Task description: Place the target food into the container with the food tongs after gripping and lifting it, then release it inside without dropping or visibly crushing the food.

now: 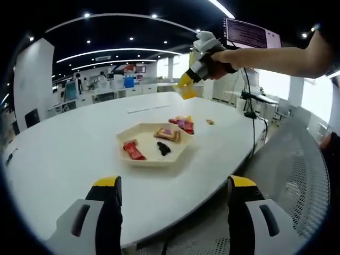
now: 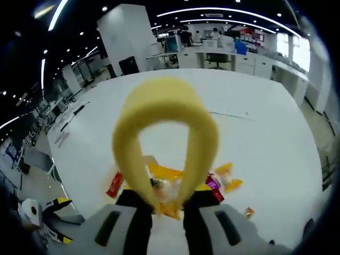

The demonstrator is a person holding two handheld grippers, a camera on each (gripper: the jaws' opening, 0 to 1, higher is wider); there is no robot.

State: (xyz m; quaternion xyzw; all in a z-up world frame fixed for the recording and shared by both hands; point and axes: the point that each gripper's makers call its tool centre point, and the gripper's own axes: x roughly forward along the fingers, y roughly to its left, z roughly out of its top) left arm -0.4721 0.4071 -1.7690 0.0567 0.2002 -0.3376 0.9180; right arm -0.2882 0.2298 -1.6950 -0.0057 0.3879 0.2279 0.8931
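Right gripper view: yellow tongs (image 2: 164, 138) pinched in the right gripper (image 2: 169, 210), tips hidden, so open or closed I cannot tell. Wrapped snacks (image 2: 220, 180) lie on the table (image 2: 276, 143) directly beneath the tongs; the tray (image 1: 155, 143) sits beyond, nearer the left gripper (image 1: 175, 212).

We see a smooth white bench (image 1: 64, 154) with a soft sheen, carrying a matt cream tray (image 1: 139, 162) that looks like plastic. The snack wrappers (image 1: 133, 150) look like glossy foil. The yellow food tongs (image 2: 164, 127) look smooth, matt plastic, and the chair back (image 1: 303, 175) is grey mesh
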